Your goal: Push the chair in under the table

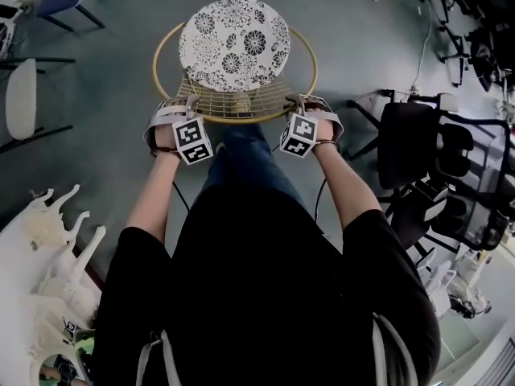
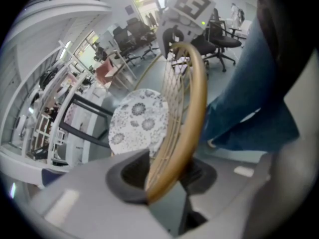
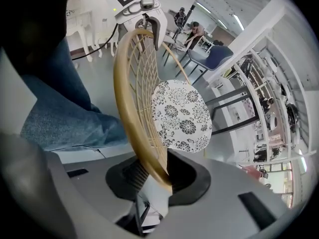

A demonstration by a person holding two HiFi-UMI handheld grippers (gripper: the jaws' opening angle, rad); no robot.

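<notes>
The chair point(image 1: 233, 45) is standing at the person's 12 o'clock. The left gripper point(image 1: 183, 109) is clamping its rim at 7 o'clock, and the right gripper point(image 1: 304, 107) is clamping it at 5 o'clock.

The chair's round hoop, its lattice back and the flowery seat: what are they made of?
The hoop looks like rattan or bent wood, tan with a smooth sheen; painted metal is possible. The lattice back: thin cane-like strands, same tan. The seat: probably a fabric-covered pad, matte white with black flower print.
</notes>
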